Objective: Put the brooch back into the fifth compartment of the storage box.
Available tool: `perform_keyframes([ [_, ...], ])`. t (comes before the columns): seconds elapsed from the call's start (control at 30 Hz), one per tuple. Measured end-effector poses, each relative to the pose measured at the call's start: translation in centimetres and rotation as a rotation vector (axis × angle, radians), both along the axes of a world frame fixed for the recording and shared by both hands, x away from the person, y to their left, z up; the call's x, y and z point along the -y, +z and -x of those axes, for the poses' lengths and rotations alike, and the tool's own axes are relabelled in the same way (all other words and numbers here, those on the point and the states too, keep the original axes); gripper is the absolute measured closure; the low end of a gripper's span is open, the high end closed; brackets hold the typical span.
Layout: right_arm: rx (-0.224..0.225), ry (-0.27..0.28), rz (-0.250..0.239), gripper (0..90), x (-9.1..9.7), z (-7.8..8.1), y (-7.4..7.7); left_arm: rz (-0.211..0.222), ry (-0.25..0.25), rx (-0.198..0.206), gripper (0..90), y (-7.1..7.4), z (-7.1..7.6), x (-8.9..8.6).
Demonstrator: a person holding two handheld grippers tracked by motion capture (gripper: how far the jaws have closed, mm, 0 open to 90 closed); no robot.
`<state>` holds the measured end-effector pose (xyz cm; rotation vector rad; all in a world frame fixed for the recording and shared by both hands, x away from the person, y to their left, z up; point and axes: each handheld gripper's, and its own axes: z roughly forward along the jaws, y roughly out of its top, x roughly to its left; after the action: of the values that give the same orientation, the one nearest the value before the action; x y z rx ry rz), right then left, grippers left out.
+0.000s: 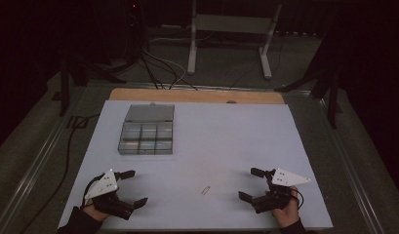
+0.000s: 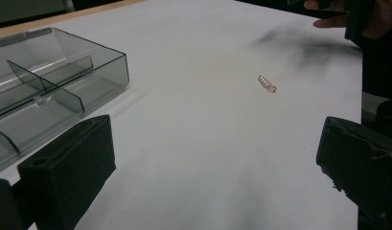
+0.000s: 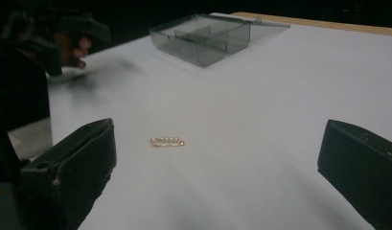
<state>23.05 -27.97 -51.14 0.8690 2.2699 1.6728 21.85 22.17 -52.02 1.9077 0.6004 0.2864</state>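
Both hand-held grippers, left gripper (image 1: pixel 129 186) and right gripper (image 1: pixel 251 184), rest low with jaws spread; the small gold beaded pin (image 1: pixel 205 189) lies between them, nearer the right.

My table (image 1: pixel 246 131) with its white top and a wooden far edge, on it I see a clear grey compartment box (image 1: pixel 146 137) lying open toward the far left, a small gold pin (image 1: pixel 205 189) near the front middle
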Motion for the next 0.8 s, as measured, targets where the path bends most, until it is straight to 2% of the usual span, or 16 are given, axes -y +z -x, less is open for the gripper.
perform_keyframes([
  [0.03, 0.008, -0.009, 0.019, 0.0, 0.04, 0.06, -0.02, 0.001, -0.001, -0.005, 1.1, -0.03, -0.03, 0.0],
  [0.17, 0.008, -0.018, 0.04, 0.0, -0.13, -0.03, -0.09, 0.001, -0.001, -0.003, 1.1, -0.18, -0.2, -0.07],
  [0.4, 0.001, -0.022, 0.057, 0.0, -0.12, -0.16, -0.28, -0.01, -0.009, -0.017, 1.1, -0.28, -0.29, -0.01],
  [0.53, 0.021, -0.028, 0.055, 0.0, -0.35, 0.02, -0.03, -0.013, -0.011, -0.023, 1.1, -0.27, -0.21, 0.0],
  [0.8, 0.025, -0.036, 0.048, 0.0, -0.38, 0.14, 0.27, -0.017, -0.018, -0.026, 1.1, -0.25, -0.28, 0.17],
])
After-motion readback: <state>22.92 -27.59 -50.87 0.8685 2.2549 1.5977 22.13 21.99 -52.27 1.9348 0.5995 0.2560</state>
